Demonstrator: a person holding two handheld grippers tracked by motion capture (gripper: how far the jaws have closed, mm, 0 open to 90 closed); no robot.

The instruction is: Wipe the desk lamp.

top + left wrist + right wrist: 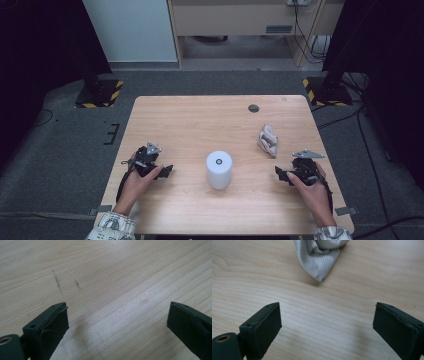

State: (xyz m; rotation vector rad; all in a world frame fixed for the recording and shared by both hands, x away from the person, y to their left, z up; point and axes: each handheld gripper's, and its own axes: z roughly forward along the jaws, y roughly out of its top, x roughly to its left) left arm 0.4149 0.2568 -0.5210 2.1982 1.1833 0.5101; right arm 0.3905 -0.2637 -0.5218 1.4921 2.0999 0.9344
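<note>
Between my right tongs (327,322), whose jaws stand wide with nothing in them, I see bare table (249,277), and just beyond the gap, a little left of its centre line, lies the pointed corner of the cloth (319,255). In the high view the right tongs (287,176) rest low near the table's right edge, and the cloth (268,140) sits ahead of them and slightly inward, crumpled into a heap with its longer run going from near me toward the far edge. That is the relation I judge the next move to turn on: the cloth lies straight up the table from my right hand, near it, while my left tongs (165,172) are well apart from it, on the far side of the white roll (219,169) that stands upright at the middle. The left tongs (117,320) are wide too, empty, over plain wood marked by a few dark scuffs (58,282). I reckon the right hand takes the cloth by pushing forward and closing on that near corner.
</note>
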